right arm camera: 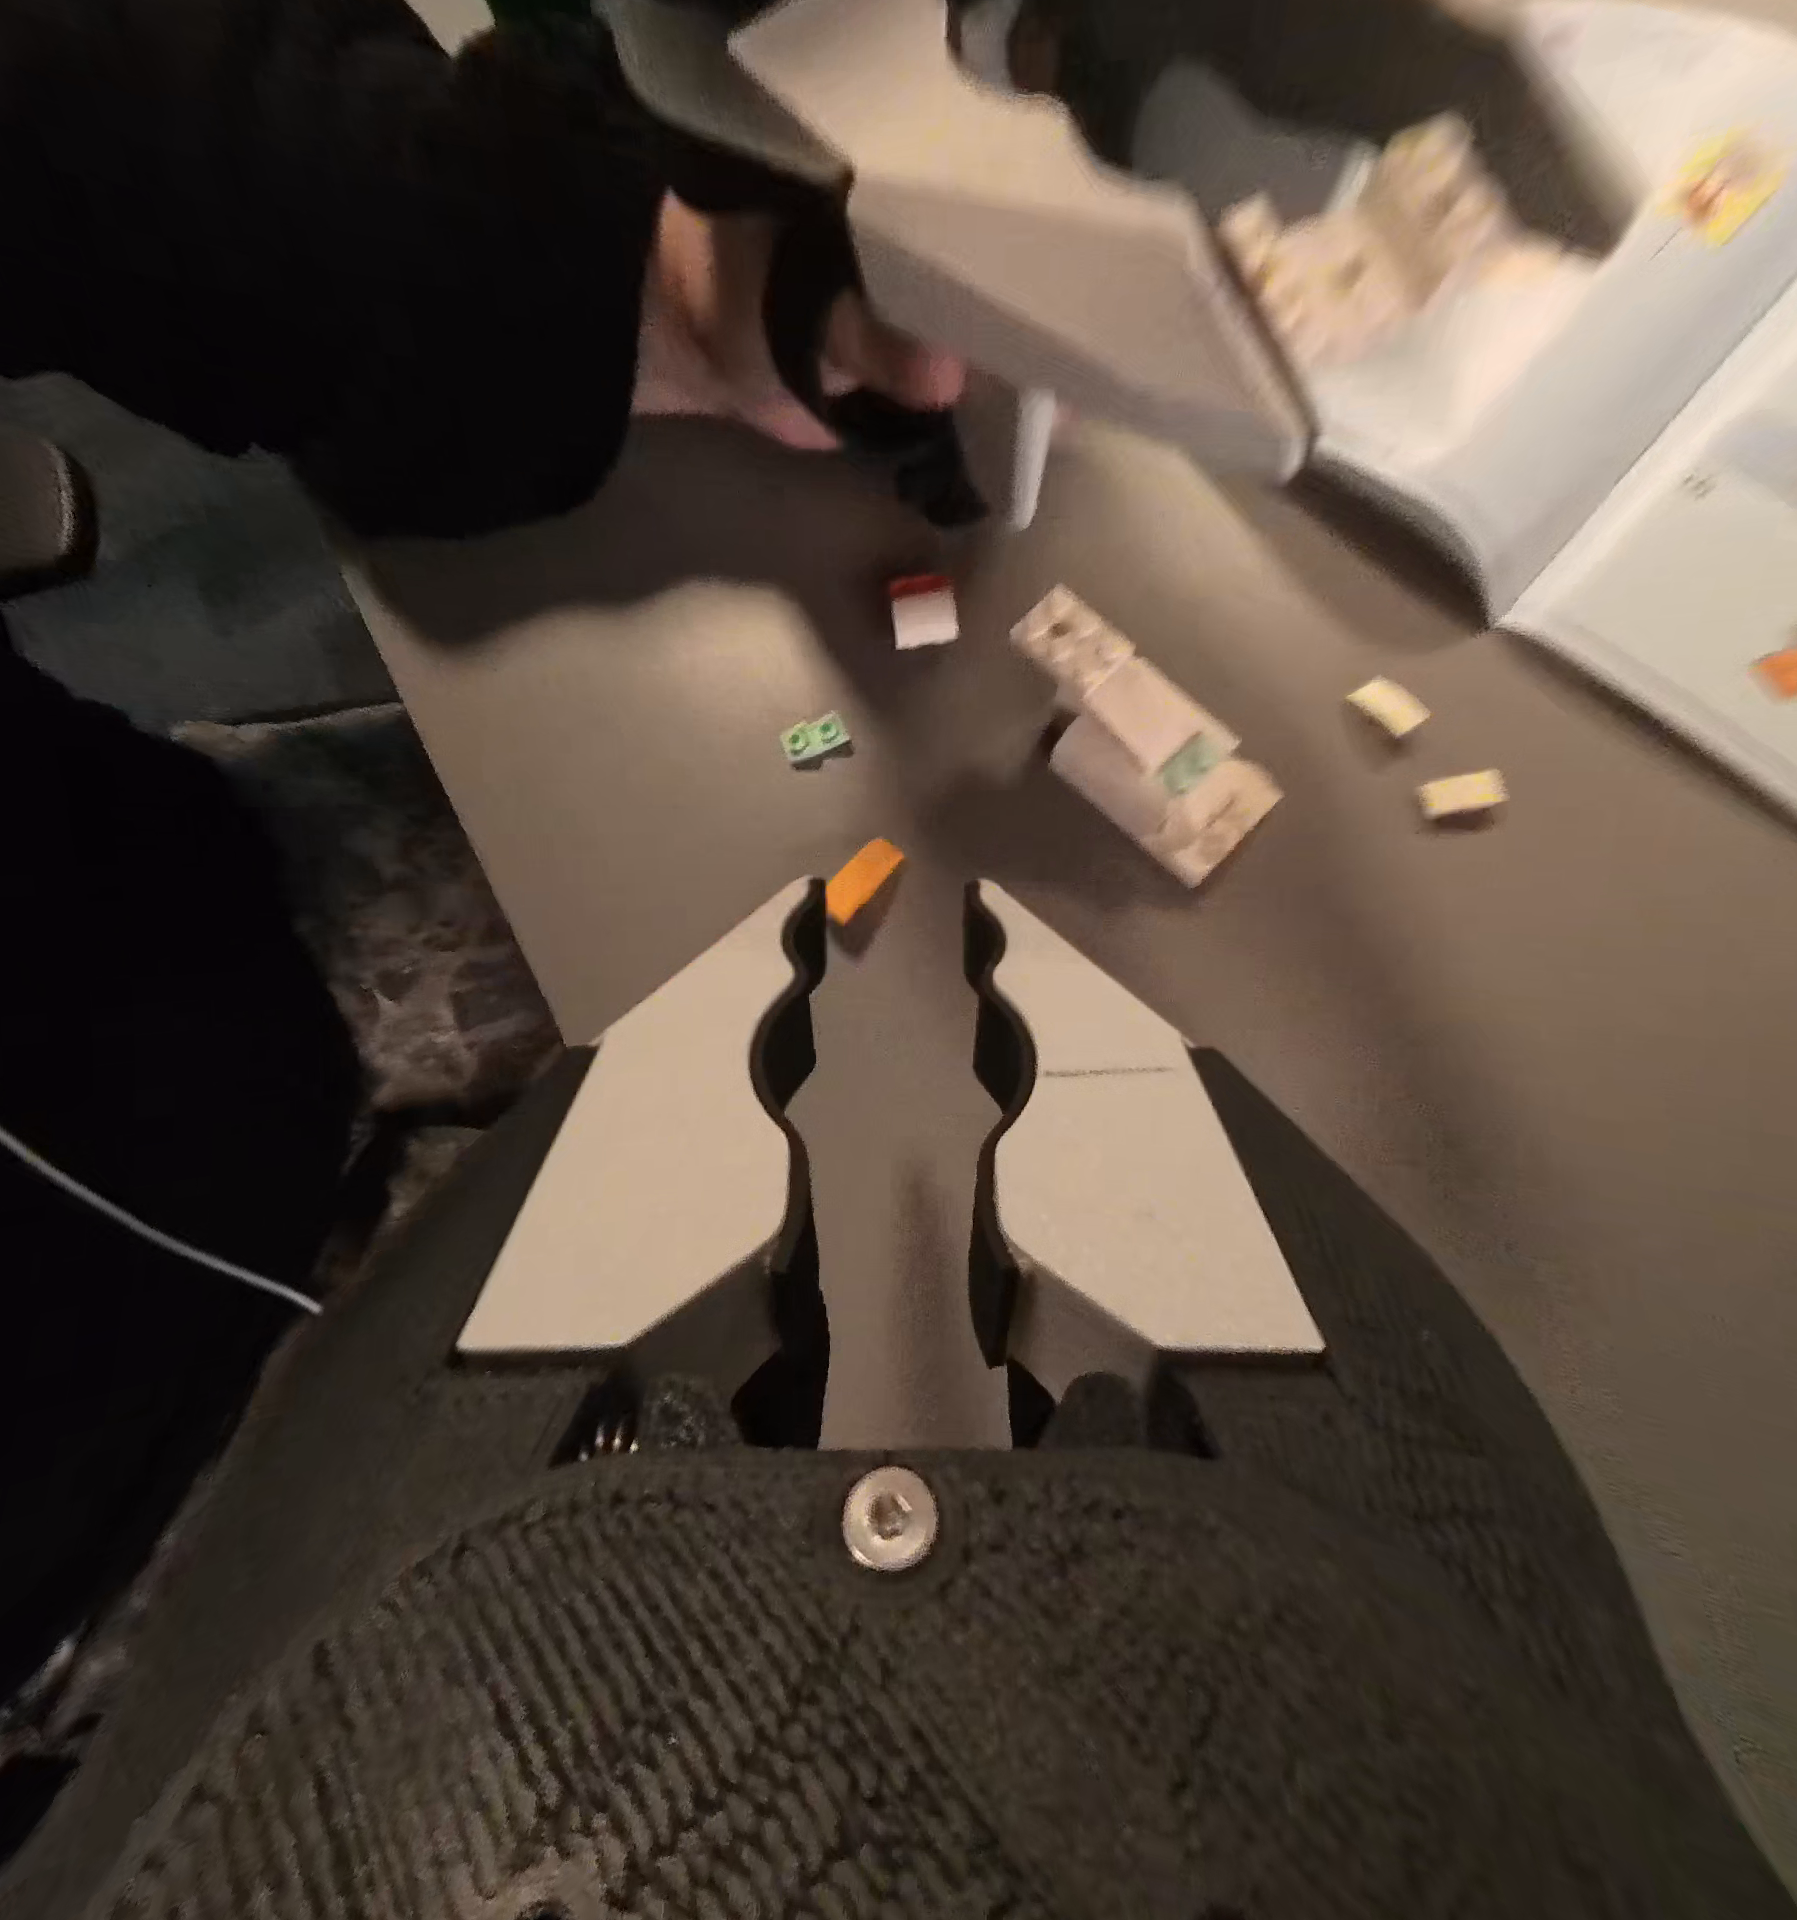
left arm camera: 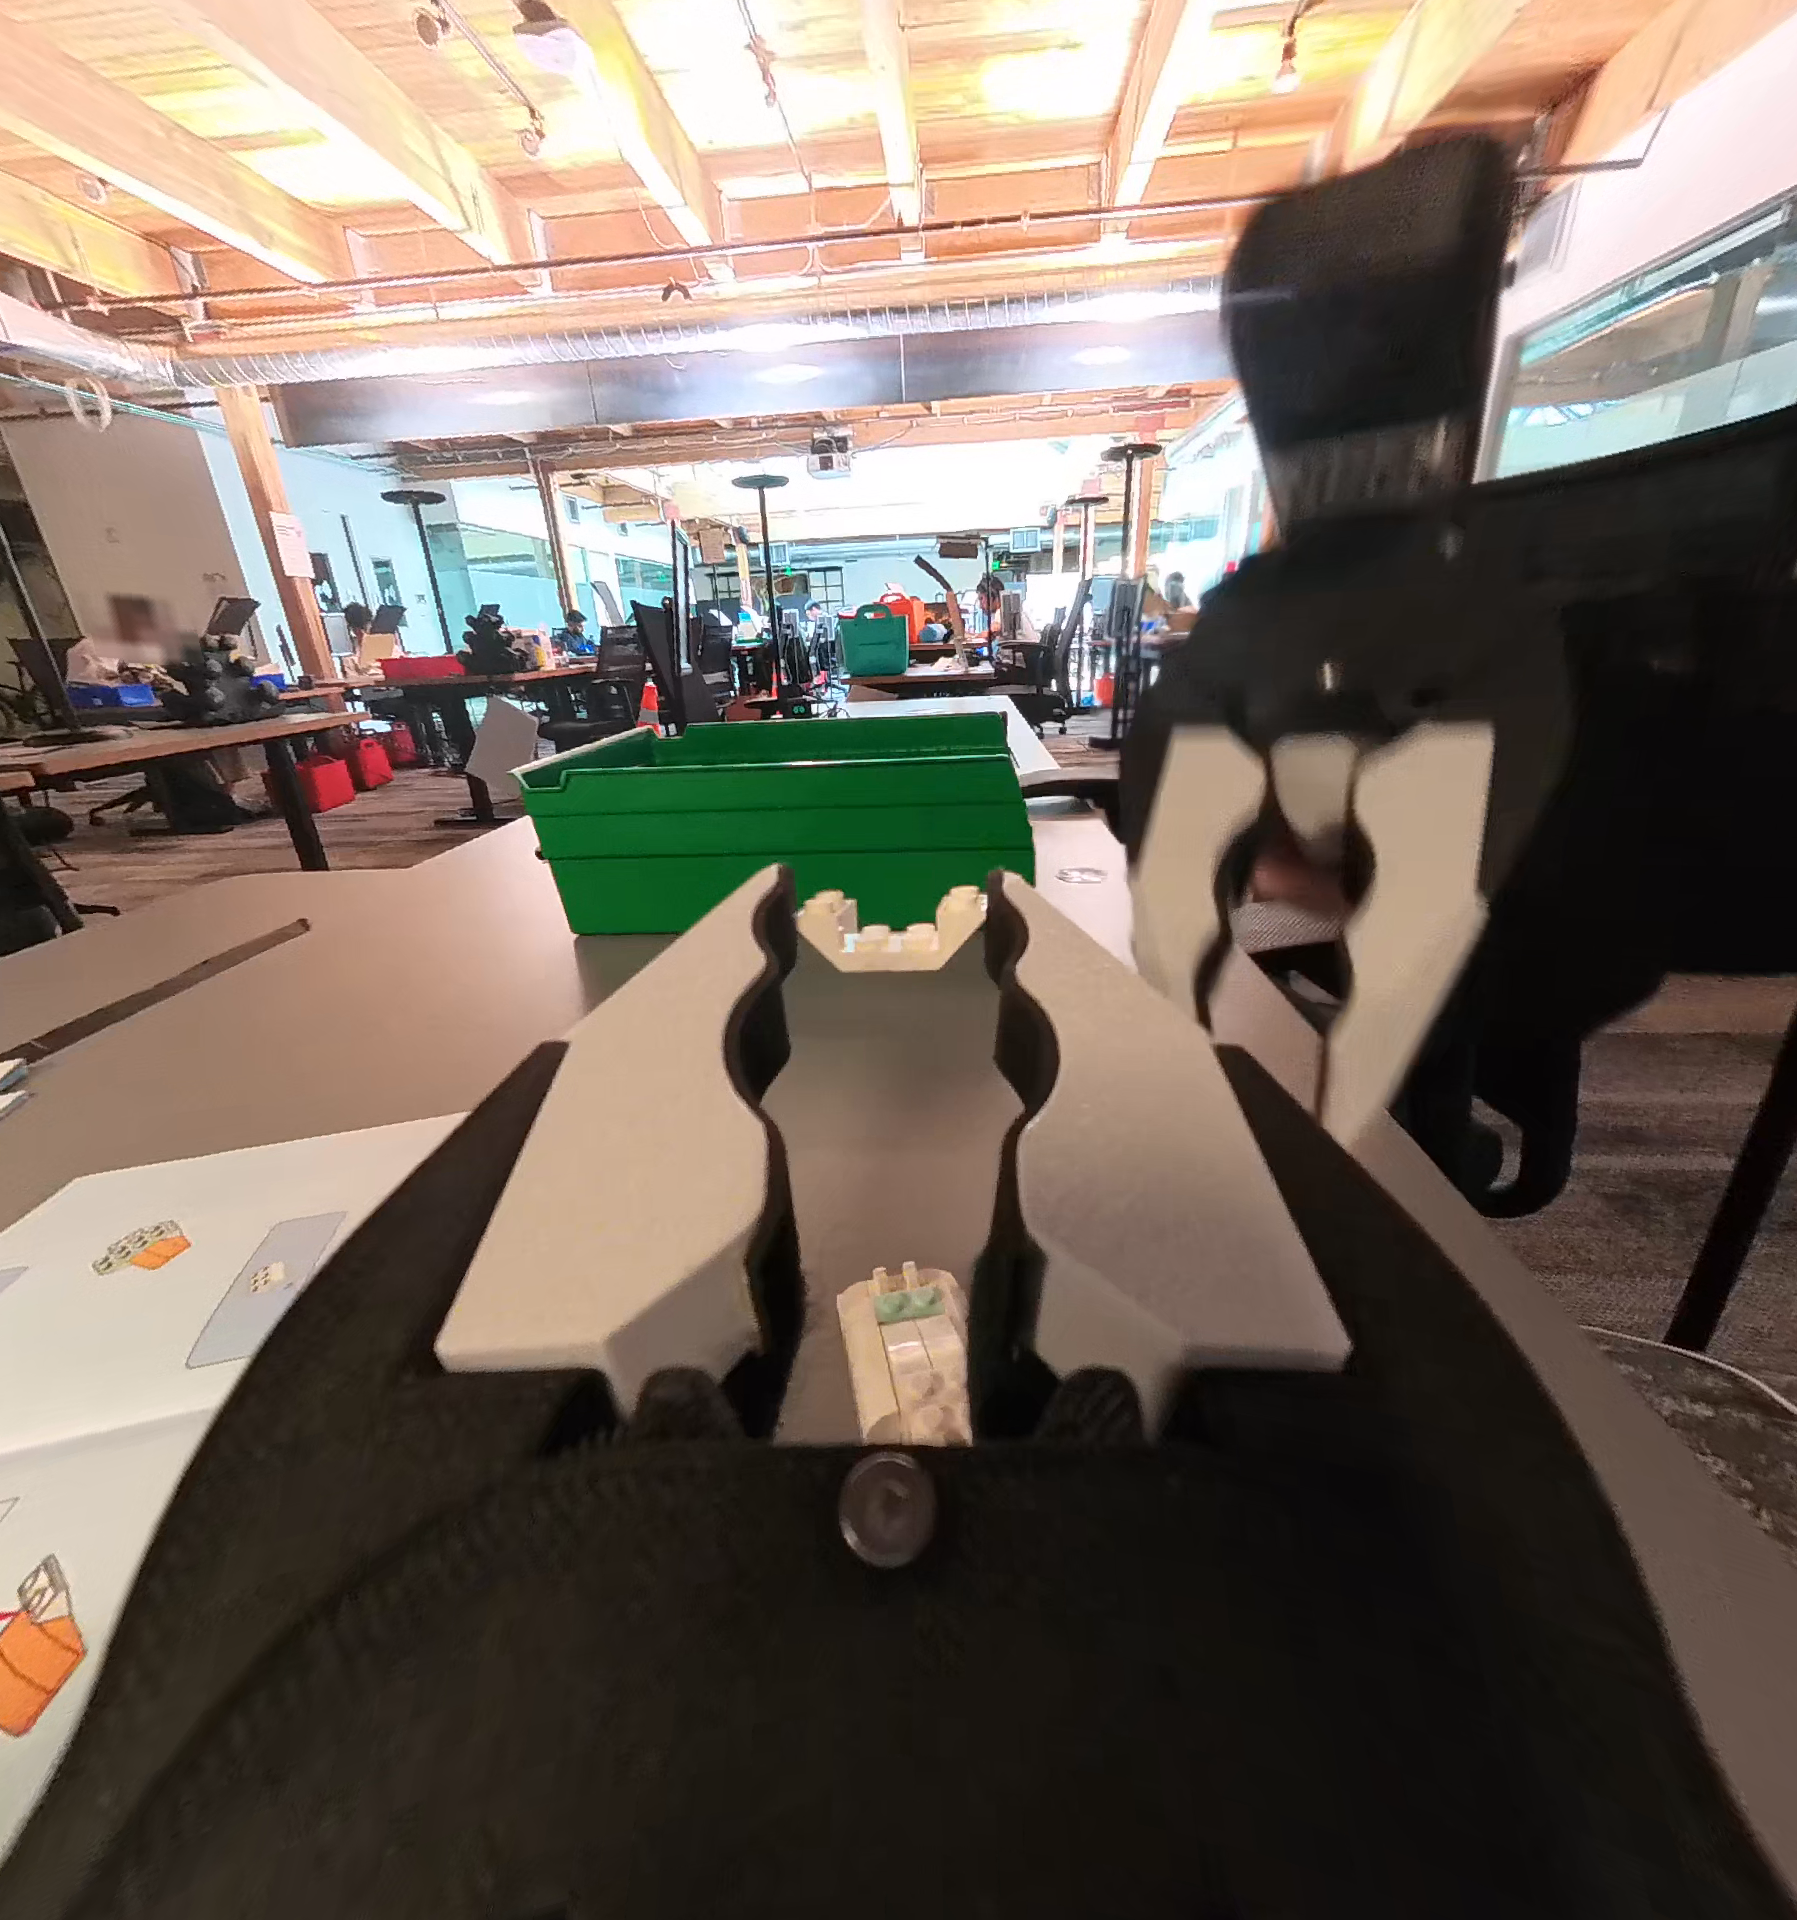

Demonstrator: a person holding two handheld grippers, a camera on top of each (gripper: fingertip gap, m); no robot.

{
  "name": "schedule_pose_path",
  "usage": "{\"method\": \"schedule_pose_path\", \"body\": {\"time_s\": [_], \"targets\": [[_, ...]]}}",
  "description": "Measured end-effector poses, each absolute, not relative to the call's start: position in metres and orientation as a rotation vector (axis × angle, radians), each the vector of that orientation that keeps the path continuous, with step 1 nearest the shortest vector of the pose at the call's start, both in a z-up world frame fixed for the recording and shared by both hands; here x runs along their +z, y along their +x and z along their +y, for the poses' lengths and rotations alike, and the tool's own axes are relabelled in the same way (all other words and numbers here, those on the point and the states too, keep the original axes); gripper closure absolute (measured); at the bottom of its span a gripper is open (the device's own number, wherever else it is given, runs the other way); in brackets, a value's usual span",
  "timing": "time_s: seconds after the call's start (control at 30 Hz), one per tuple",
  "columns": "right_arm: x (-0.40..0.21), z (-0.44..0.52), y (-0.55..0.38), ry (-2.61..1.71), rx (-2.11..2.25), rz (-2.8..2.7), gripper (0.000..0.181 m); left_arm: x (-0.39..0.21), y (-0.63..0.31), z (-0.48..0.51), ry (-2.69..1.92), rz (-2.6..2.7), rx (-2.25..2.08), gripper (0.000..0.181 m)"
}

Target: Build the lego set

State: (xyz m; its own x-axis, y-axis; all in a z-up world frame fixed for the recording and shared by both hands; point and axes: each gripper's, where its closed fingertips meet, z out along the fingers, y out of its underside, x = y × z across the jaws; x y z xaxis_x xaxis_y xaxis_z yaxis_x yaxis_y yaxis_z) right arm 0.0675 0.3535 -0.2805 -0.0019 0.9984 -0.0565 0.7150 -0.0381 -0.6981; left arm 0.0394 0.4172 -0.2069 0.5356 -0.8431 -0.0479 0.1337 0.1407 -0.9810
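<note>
Two grippers are in my feeds, and both have their jaws apart. My left gripper (left arm camera: pixel 889 914) holds a white piece (left arm camera: pixel 889 935) between its fingertips, above the grey table (left arm camera: pixel 374 997) and in front of a green bin (left arm camera: pixel 780 821); the piece spans the gap and seems to touch both tips, though I cannot tell how firmly it is clamped. Below that gripper's palm a small white build (left arm camera: pixel 909 1361) with a pale green plate on top lies on the table, and the open booklet (left arm camera: pixel 115 1351) sits at my left. My right gripper (right arm camera: pixel 889 904) hangs over the table holding nothing, with an orange brick (right arm camera: pixel 863 878) just beside its left fingertip. Farther off I see a green plate (right arm camera: pixel 816 740), a red-and-white brick (right arm camera: pixel 920 608), the white build (right arm camera: pixel 1143 738) and two small pale pieces (right arm camera: pixel 1387 707) near the booklet (right arm camera: pixel 1704 644). This view is blurred.
</note>
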Motion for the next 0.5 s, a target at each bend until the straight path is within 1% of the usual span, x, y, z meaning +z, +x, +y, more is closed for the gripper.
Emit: {"method": "schedule_pose_path", "body": {"time_s": [0.1, 0.27, 0.37, 0.5], "targets": [[-0.301, 0.342, 0.065, -1.836, 0.842, -1.707, 0.156, -0.209, 0.042, 0.416, -1.234, 0.744, -0.795, 0.146], [-0.324, 0.333, 0.071, -1.89, 0.746, -1.733, 0.157, -0.211, 0.045, 0.414, -1.238, 0.768, -0.789, 0.146], [-0.324, 0.325, 0.062, -1.875, 0.793, -1.727, 0.157, -0.212, 0.045, 0.414, -1.239, 0.767, -0.793, 0.146], [-0.317, 0.318, 0.046, -1.753, 0.87, -1.733, 0.158, -0.212, 0.045, 0.414, -1.241, 0.765, -0.794, 0.146]]}}
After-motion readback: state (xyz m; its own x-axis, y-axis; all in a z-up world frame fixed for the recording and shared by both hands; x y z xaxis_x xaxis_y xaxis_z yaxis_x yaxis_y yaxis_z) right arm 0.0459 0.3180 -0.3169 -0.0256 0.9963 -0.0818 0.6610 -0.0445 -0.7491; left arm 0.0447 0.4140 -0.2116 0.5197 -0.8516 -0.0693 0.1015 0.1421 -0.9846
